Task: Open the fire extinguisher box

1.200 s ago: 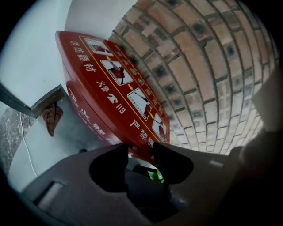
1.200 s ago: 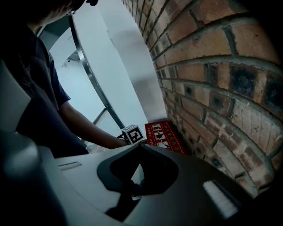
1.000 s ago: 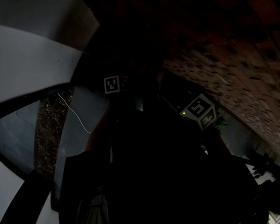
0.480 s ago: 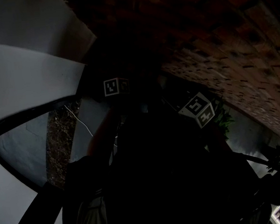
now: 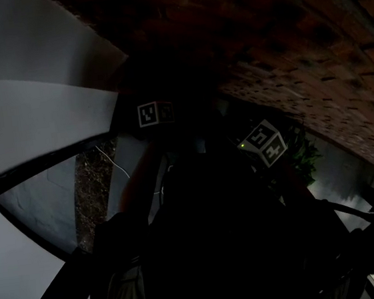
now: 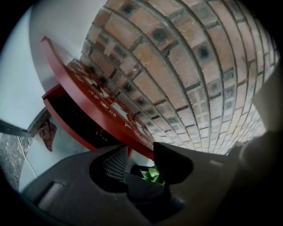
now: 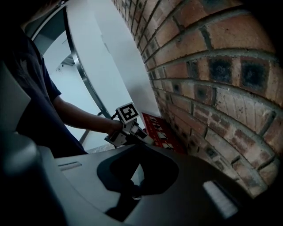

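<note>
The fire extinguisher box (image 6: 62, 115) is sitting against the brick wall (image 6: 185, 66), right at the edge where the brick is giving way to a pale plaster wall (image 6: 20, 84). Its red door (image 6: 104, 103), printed in white, is standing swung out from the body of the box, with a dark inside showing behind it.

The left gripper (image 6: 135, 154) is grasping that door by its lower edge. The red rim is running between the ribbed pad (image 6: 116, 162) and the opposite jaw, and the jaws are standing partly apart around it. Some green leaves (image 6: 152, 174) are peeping through low in the gap, beyond the door.

The right gripper (image 7: 138, 152) is hanging off to the side, apart from the box, pointing towards the door's printed face. Its jaws are showing only as dark shapes, seemingly pressed together at the tips with nothing between them. The person's forearm (image 7: 75, 112) is reaching across to the left gripper.

From above nearly everything is lying in shadow — only the two marker cubes (image 5: 155, 113) are catching light.
</note>
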`<state>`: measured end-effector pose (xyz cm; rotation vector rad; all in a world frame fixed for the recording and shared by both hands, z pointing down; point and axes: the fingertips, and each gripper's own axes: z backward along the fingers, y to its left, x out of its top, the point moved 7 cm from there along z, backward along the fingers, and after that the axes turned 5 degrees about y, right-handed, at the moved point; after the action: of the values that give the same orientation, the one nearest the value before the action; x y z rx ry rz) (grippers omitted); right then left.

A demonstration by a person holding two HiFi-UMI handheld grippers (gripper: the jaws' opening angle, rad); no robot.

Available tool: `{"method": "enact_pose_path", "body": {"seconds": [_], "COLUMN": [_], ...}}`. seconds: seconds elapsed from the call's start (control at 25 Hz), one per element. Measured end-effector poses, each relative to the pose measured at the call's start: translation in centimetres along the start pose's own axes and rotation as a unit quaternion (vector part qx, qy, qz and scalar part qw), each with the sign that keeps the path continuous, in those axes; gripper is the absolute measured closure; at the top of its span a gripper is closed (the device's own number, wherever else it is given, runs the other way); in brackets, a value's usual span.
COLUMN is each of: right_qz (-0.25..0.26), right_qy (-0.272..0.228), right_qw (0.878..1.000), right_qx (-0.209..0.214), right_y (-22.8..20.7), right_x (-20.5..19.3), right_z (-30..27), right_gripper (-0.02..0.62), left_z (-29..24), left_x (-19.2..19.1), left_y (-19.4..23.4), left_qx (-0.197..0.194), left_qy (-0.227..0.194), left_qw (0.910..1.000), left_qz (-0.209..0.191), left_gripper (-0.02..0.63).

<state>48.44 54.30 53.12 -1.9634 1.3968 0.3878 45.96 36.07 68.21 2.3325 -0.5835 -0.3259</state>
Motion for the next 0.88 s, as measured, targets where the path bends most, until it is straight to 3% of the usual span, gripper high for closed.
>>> {"method": "enact_pose_path", "body": {"seconds": [0.2,0.6,0.88], "right_qz": [-0.010,-0.036,-0.035], "right_qy": [0.002,-0.005,-0.016], "right_qw": [1.000,0.999,0.998], "right_qx": [-0.009,-0.039,-0.042], "right_y": [-0.4,-1.3,-1.4], "right_x": [-0.8,-1.9,-1.5], "right_z": [0.5,1.6,1.7], "right_gripper": [0.594,0.594,0.594], "left_z": [0.3,0.4,0.0], "left_x": [1.5,4.2,6.2], "left_y": [-1.5,-3.9,-5.4], "left_qx": [0.001,-0.002,-0.009], "left_qy": [-0.020,-0.055,-0.061], "left_qw": [0.9995,0.9979,0.9966], "left_qz": [-0.024,-0.034,-0.055], "left_gripper": [0.422,0.423,0.423]}}
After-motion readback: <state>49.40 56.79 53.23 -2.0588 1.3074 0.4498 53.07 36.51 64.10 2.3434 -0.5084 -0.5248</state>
